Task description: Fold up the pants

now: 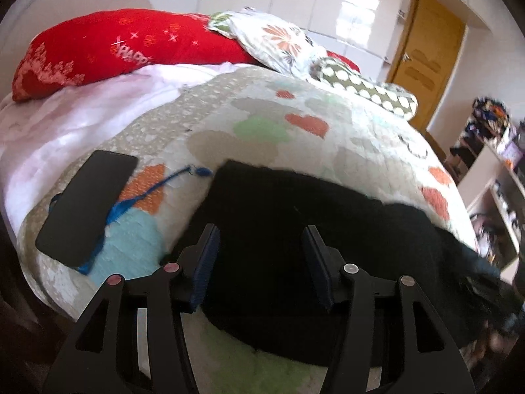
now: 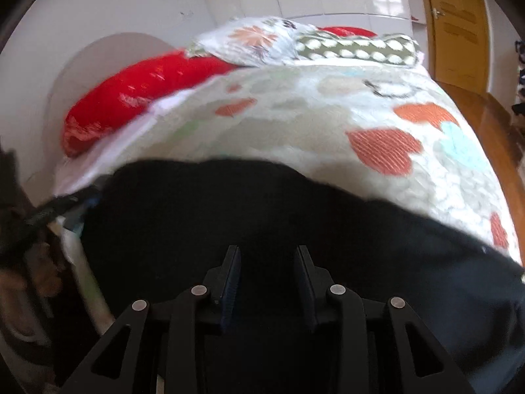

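On the bed, across the near edge of a quilt patterned with orange hearts, the black pants lay spread out, close to you so both hands could reach them without leaning. You held your left tool tilted down over the pants, its jaws about half open, with dark cloth showing between them but neither pad pressing on it. Your right tool hovered over another stretch of the same pants, its jaws parted more narrowly and likewise holding nothing. With both tools poised above the fabric, you seemed to be lining up for a grip.

A black phone with a blue strap lay on the quilt just left of the pants, apart from them, probably set aside to keep the folding area free. A red pillow and a floral pillow rested at the head of the bed, well away from the work.

Much was hard to read. The pants showed as 1 flat black shape, so you could not tell waistband from legs, or whether any fold was already made. Their near edge was cut off behind the tools, and their right end ran out of the frame. Motion blur softened the right wrist view, and a dark, blurred mass at its left edge could not be identified.
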`<control>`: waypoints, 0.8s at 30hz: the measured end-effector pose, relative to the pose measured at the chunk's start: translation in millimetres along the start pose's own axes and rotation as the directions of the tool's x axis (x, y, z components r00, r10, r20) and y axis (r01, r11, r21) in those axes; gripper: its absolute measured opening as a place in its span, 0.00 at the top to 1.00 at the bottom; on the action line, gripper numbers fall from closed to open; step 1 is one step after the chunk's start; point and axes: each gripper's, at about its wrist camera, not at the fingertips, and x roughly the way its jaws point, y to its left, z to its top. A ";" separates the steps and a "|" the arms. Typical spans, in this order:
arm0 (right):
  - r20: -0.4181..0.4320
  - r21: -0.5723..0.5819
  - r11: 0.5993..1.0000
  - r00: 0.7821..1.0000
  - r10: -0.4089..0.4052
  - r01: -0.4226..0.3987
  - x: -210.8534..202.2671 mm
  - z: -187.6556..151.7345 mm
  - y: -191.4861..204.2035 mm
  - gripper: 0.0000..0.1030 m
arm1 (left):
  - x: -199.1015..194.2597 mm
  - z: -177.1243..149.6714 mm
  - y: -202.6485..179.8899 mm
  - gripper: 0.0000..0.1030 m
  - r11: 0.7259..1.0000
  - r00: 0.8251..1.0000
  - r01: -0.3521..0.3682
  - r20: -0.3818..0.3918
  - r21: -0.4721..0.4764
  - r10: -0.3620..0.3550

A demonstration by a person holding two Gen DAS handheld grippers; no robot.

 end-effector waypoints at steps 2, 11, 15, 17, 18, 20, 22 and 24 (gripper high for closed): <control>0.034 0.051 0.999 0.999 -0.013 0.011 1.2 1.7 -18.0 0.69 | 3.1 -5.6 -7.7 0.49 1.000 1.000 0.009 -0.025 0.020 -0.008; 0.089 0.133 0.991 0.996 0.006 -0.018 -60.1 -22.7 -37.6 0.67 | 6.8 -17.2 -41.9 0.49 0.995 0.998 0.036 -0.049 0.090 -0.032; 0.087 0.129 0.991 0.996 0.019 -0.030 -82.6 -51.9 -39.7 0.58 | 12.2 -21.5 -55.5 0.49 0.991 0.997 0.051 -0.065 0.122 -0.043; 0.064 0.142 0.990 0.998 -0.020 0.010 -81.2 -65.8 -51.7 0.57 | 19.3 -24.5 -60.8 0.49 0.989 0.995 0.055 -0.086 0.134 -0.043; 0.048 0.148 0.988 0.998 -0.049 0.041 -79.6 -71.4 -58.3 0.57 | 23.7 -26.2 -63.0 0.49 0.989 0.994 0.051 -0.100 0.139 -0.038; 0.066 0.167 0.986 0.997 -0.032 0.020 -86.3 -78.6 -69.0 0.58 | 26.2 -29.3 -68.2 0.49 0.987 0.994 0.039 -0.104 0.157 -0.023; 0.085 0.187 0.982 0.995 -0.046 0.029 -99.5 -80.3 -75.6 0.58 | 24.3 -29.5 -74.5 0.49 0.984 0.993 0.052 -0.110 0.169 -0.033; 0.102 0.196 0.979 0.991 -0.085 0.064 -112.9 -83.0 -84.2 0.58 | 20.4 -27.1 -84.3 0.49 0.981 0.991 0.090 -0.114 0.171 -0.071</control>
